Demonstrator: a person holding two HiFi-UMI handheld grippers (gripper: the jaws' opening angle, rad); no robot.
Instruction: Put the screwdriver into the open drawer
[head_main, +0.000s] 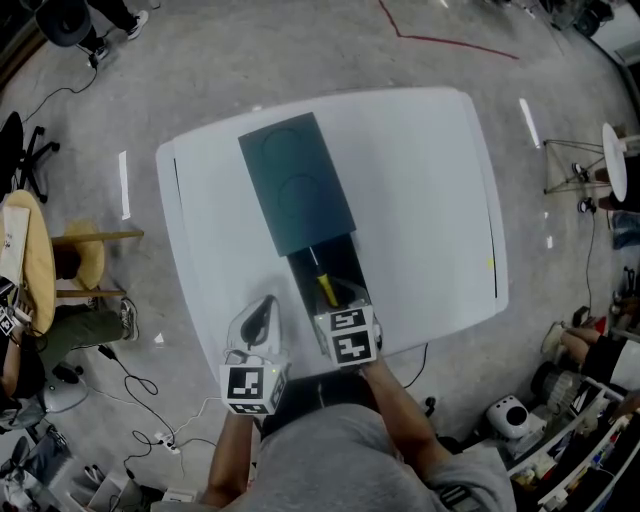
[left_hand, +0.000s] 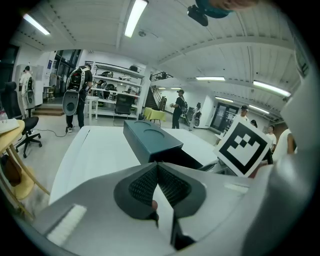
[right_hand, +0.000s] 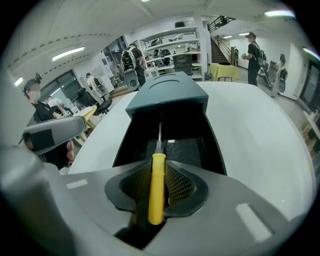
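Screwdriver (right_hand: 156, 195) poised over the open drawer (right_hand: 187, 146), not yet let go.
Right tool (right_hand: 157, 176) is clamped on the yellow handle, with the shaft pointing forward and down into the dark drawer pulled out of the teal cabinet (head_main: 297, 180) on the white counter (head_main: 420, 200). Left tool (left_hand: 157, 181) has its jaws together on nothing and hovers just left of the drawer. Judged: pick-up and carry done; lowering and release remain. Whether the tip touches the drawer floor cannot be told.

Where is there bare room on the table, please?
The table is bare right of the box and along its left side. The near edge is crowded: open drawer, right gripper holding the screwdriver, left gripper.
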